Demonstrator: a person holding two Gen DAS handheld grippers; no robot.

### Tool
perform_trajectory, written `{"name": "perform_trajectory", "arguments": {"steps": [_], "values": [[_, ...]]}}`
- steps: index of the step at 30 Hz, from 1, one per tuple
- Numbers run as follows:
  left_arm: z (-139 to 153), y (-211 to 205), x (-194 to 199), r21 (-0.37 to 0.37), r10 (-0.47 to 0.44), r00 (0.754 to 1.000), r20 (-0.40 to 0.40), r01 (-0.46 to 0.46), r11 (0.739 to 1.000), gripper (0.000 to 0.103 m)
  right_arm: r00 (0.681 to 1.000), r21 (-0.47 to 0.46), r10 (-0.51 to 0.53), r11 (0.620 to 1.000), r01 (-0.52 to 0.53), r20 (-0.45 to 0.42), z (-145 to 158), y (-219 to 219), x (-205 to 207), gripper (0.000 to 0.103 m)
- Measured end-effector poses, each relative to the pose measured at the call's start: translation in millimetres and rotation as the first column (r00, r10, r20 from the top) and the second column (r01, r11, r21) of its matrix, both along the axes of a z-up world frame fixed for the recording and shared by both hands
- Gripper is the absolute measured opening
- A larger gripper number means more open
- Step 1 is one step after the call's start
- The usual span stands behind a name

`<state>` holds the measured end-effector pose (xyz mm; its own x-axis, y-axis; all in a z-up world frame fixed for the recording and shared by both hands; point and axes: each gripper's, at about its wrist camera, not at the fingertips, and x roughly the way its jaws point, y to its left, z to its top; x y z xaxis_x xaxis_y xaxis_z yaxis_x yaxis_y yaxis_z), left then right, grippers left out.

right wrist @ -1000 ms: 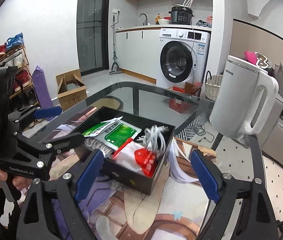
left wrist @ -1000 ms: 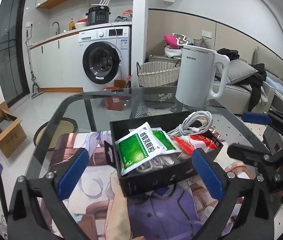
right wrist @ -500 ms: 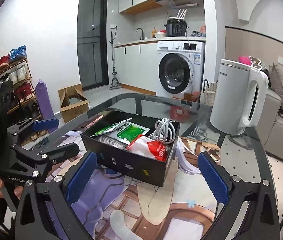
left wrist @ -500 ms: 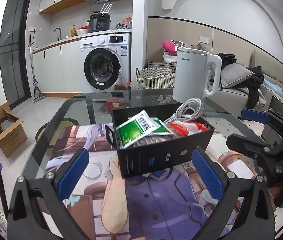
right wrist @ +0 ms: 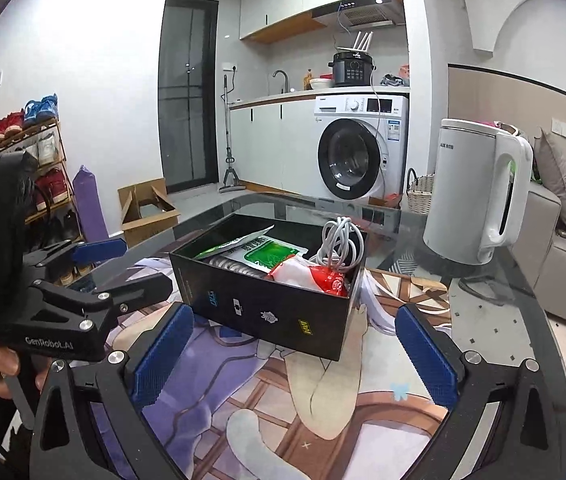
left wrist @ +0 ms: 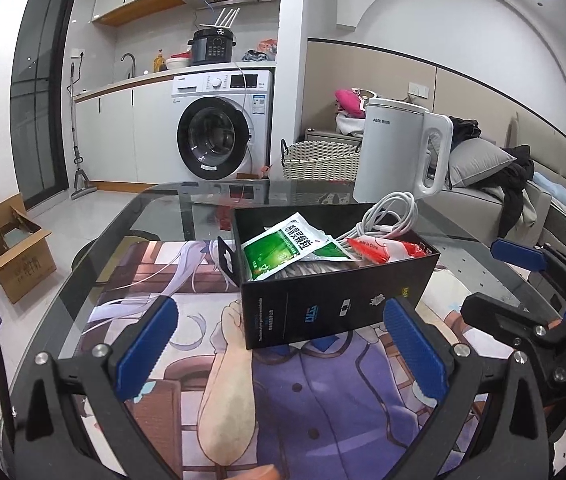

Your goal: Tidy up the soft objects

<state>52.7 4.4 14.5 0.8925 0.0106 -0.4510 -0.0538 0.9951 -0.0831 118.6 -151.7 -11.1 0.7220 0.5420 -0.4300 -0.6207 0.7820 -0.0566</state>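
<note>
A black open box stands on a printed mat on the glass table. It holds green sachets, a red and white packet and a coiled white cable. The box also shows in the right wrist view, with the sachets, packet and cable. My left gripper is open and empty, just in front of the box. My right gripper is open and empty, in front of the box too. Each gripper shows at the other view's edge.
A white electric kettle stands on the glass table behind the box, also in the right wrist view. Beyond are a washing machine, a wicker basket, a cardboard box on the floor and a sofa.
Both grippers have dropped lower and drawn back a little from the box, so I see its front wall rather than down into it. Both stay open and empty.
</note>
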Motion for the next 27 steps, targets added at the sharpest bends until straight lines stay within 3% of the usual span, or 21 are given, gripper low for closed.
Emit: {"name": "perform_trajectory", "arguments": {"steps": [27], "values": [[1,-4,-4,0.015,-0.016,0.999,0.037,0.016,1.000,0.103,0.997,0.030,-0.052,0.998,0.050,0.062,4,-7,-10,0.103]]}}
